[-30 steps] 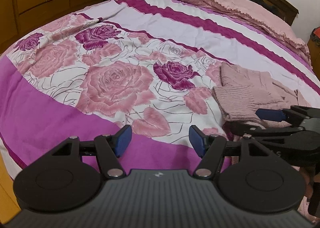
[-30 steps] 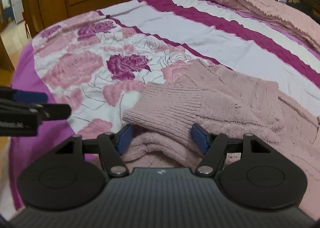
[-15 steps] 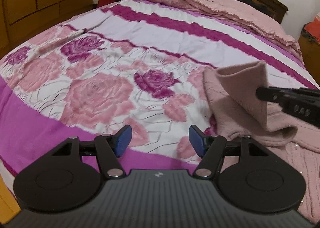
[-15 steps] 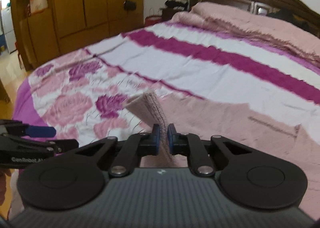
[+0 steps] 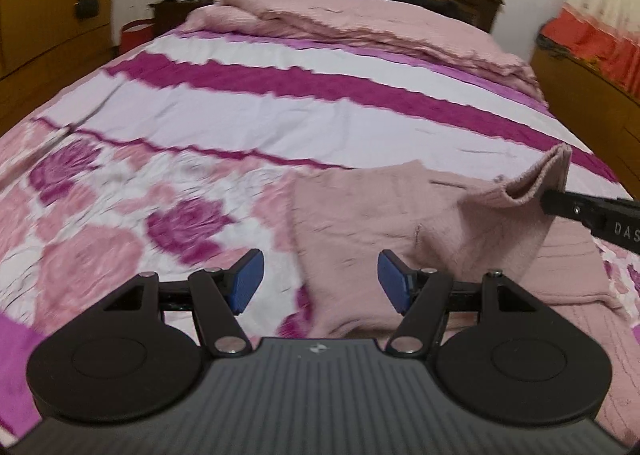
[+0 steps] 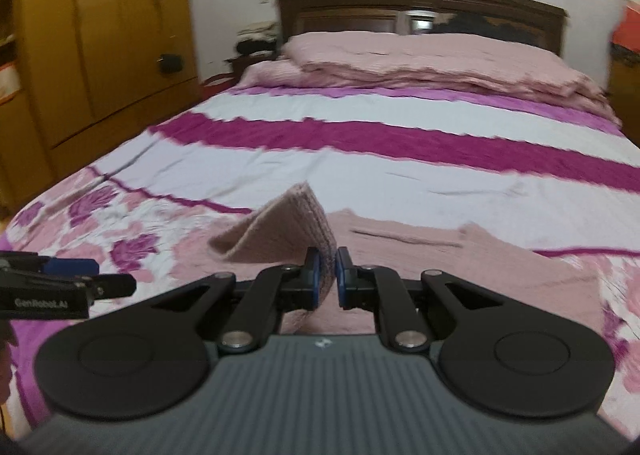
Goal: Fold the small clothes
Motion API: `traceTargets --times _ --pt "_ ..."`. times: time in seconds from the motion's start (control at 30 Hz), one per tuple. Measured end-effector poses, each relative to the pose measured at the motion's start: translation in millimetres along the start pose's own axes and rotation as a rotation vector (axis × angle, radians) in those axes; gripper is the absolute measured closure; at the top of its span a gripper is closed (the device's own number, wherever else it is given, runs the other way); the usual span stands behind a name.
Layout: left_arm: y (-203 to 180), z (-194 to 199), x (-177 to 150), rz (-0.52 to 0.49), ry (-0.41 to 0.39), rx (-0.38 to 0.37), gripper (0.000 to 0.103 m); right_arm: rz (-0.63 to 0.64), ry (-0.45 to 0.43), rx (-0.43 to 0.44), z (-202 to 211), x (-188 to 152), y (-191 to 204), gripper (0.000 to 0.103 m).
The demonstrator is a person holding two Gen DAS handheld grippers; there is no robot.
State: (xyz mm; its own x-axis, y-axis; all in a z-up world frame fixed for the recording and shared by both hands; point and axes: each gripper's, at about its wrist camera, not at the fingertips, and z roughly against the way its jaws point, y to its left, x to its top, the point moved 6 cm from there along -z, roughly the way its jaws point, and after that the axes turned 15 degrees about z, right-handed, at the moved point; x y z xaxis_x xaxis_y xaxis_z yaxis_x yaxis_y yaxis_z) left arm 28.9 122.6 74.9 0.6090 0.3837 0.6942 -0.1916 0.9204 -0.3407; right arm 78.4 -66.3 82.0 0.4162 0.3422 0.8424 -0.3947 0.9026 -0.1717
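Note:
A dusty-pink knitted sweater [image 5: 360,215] lies spread on the floral bedspread [image 5: 120,223]. My right gripper [image 6: 327,275] is shut on the ribbed cuff of one sleeve [image 6: 288,227] and holds it lifted off the bed. In the left wrist view that cuff [image 5: 536,179] hangs raised at the far right, with the right gripper [image 5: 554,199] pinching it. My left gripper [image 5: 320,283] is open with nothing between its blue pads, hovering over the sweater's near left edge. In the right wrist view the left gripper [image 6: 116,279] shows at the left edge.
A folded pink blanket [image 6: 420,63] lies at the head of the bed against a dark wooden headboard [image 6: 420,3]. Wooden wardrobes [image 6: 100,35] stand along the left. A red and orange cloth [image 5: 592,43] covers furniture on the right.
My right gripper shut on the sleeve cuff and lifted it up and away from the near edge. Both grippers moved up the bed; the left stayed open.

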Motion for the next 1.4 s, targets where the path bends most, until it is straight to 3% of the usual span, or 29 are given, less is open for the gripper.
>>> traceTargets --times 0.2,0.43,0.7,0.77,0.8,0.83,0.9,1.1,1.4 --pt "-31 -32 1 -0.03 0.031 -0.057 0.033 -0.109 0.022 -0.071 10 -24 -40 0.092" --pt "-46 -68 -8 -0.065 0.054 -0.025 0.033 -0.21 0.012 -0.166 29 -50 -91 0.096" --pt "-45 -97 -19 -0.085 0.092 0.033 0.033 -0.357 0.093 -0.065 13 -94 -125 0.092" --pt "-45 -100 -21 -0.098 0.096 0.044 0.033 -0.385 0.119 -0.047 7 -103 -127 0.088" --pt "-45 -102 -23 -0.105 0.097 0.049 0.033 -0.395 0.125 -0.041 3 -106 -128 0.079" --pt "-45 -103 -24 -0.112 0.099 0.053 0.033 -0.403 0.126 -0.035 0 -108 -127 0.062" --pt "-44 -105 -25 -0.115 0.103 0.056 0.033 -0.42 0.11 -0.028 -1 -109 -128 0.045" --pt "-42 -108 -24 -0.107 0.108 0.056 0.033 -0.421 0.096 0.01 -7 -103 -124 0.045" --pt "-43 -110 -26 -0.112 0.108 0.067 0.033 -0.354 0.176 0.065 -35 -100 -112 0.045"
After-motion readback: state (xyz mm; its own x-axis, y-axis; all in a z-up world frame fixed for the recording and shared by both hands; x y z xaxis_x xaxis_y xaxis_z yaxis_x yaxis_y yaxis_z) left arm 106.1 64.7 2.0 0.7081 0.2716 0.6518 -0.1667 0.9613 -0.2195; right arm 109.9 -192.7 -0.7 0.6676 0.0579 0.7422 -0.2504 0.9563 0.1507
